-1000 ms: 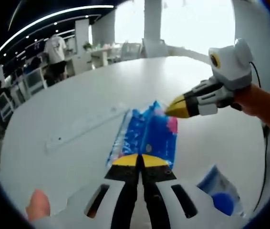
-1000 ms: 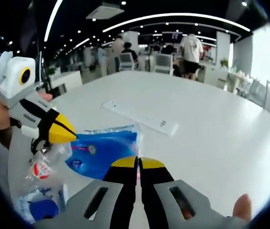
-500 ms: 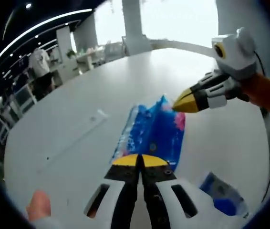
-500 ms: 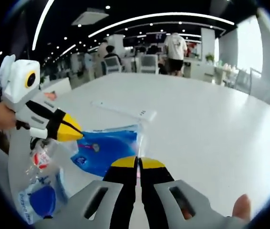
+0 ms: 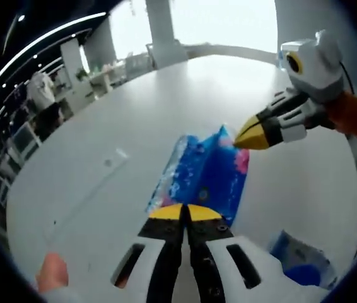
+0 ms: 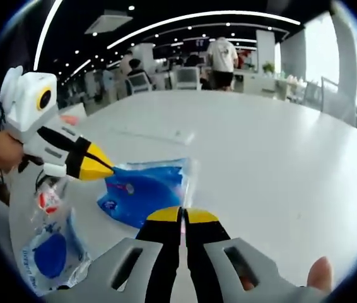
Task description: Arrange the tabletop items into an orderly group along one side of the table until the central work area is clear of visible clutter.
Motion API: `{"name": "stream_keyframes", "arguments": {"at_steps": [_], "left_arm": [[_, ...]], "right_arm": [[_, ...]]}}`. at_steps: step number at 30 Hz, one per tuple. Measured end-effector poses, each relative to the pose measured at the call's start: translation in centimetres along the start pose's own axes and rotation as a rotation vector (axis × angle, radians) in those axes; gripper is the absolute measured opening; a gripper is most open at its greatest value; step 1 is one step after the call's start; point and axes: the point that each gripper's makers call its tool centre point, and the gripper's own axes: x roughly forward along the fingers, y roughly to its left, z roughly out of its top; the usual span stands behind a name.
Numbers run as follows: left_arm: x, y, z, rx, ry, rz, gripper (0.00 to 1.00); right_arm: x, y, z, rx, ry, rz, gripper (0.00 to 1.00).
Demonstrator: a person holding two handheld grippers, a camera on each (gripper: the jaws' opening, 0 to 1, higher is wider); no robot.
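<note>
Blue packet (image 5: pixel 207 177), contents unclear, pinched by both shut claws.

No legible text or labels

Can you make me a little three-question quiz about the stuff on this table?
1. True or false: both grippers' jaws are wide open.
2. What colour is the packet pinched between the left gripper and the right gripper? A red, B blue, C green.
3. Fill in: in the right gripper view, the crumpled clear bottle with the red label lies on the white ____.

Key: 1 false; 2 B; 3 table.
</note>
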Motion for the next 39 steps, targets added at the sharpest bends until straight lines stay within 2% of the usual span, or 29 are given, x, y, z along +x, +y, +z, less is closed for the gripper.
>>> {"name": "stream_keyframes", "arguments": {"at_steps": [8, 14, 34, 39], "left_arm": [[1.1, -0.8, -0.6, 0.024, 0.02, -0.02, 0.0], [1.1, -1.1, -0.8, 0.022, 0.021, -0.031, 0.0], [1.8, -1.5, -0.3, 0.048, -0.001, -0.04, 0.0], [1.6, -1.2, -0.3, 0.047, -0.007, -0.027, 0.06]], "right_arm": [[-0.3, -0.2, -1.7, 0.026, 0.026, -0.01, 0.03], [0.0, 0.0, -3.0, 0.04, 0.051, -0.011, 0.03], [-0.3, -0.7, -3.5, 0.062, 0.056, -0.047, 0.03], [-0.4, -0.6, -3.5, 0.064, 0.055, -0.049, 0.03]]}}
